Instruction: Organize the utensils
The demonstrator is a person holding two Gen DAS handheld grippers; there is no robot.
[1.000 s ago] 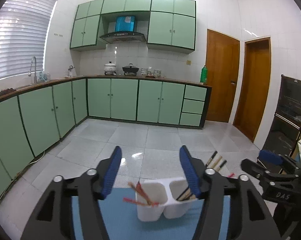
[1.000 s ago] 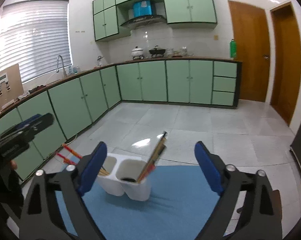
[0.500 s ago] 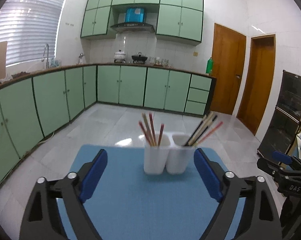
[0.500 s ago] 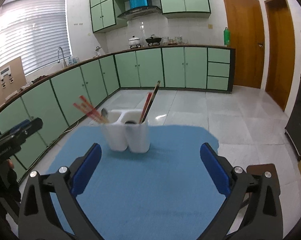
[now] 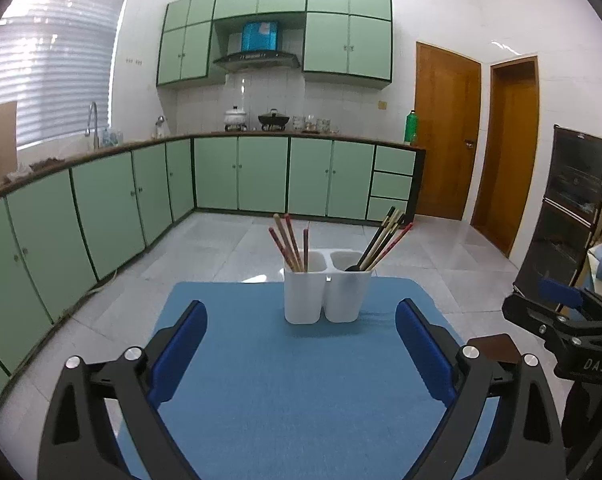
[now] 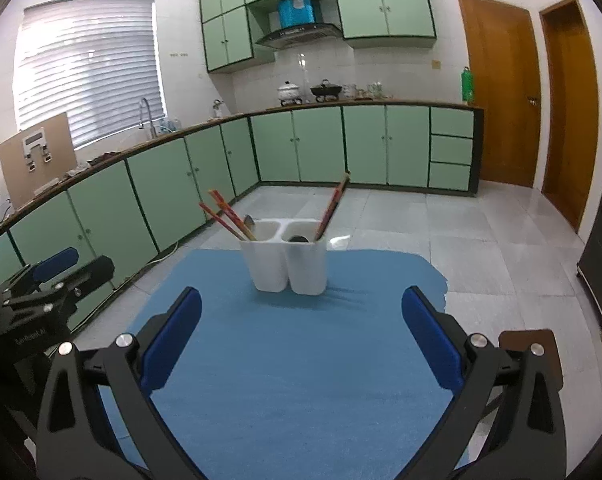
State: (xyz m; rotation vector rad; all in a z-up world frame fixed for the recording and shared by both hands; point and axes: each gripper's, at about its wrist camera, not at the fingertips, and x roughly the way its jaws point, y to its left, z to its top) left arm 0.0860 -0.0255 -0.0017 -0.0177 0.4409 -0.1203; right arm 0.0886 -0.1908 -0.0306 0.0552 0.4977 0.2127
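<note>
Both wide open, nothing held: left hand-held gripper (image 5: pixel 301 344) at bottom of left wrist view, right hand-held gripper (image 6: pixel 301 334) at bottom of right wrist view, blue pads well apart over bare blue mat (image 5: pixel 301 392) on the worktop. Beyond the pads, centre frame: white two-compartment holder (image 5: pixel 327 294), upright, near the mat's far edge. Left wrist view: reddish chopsticks (image 5: pixel 289 244) in the left compartment, fanned up-left; mixed dark, pale and red sticks (image 5: pixel 385 238) in the right compartment, leaning upper right, with a dark rounded spoon-like end at that rim. No loose utensils on the mat in either view. Judgement: sorting looks done or nearly so, both hands parked clear of the holder. Next move, if any: check for strays off-mat, or re-seat a leaning stick; calls for a narrow pinch from above without tipping the light holder. Right wrist view only: a metal spoon bowl (image 6: pixel 248 222) poking above the left compartment's rim behind the red sticks, plus the other gripper at left edge of frame. Left wrist view only: full fan of the right-compartment bundle (right wrist view shows it end-on, as one stick) and the other gripper at right edge. Far field: tiled floor, green cabinets (image 5: pixel 261 178), wooden doors at upper right.
</note>
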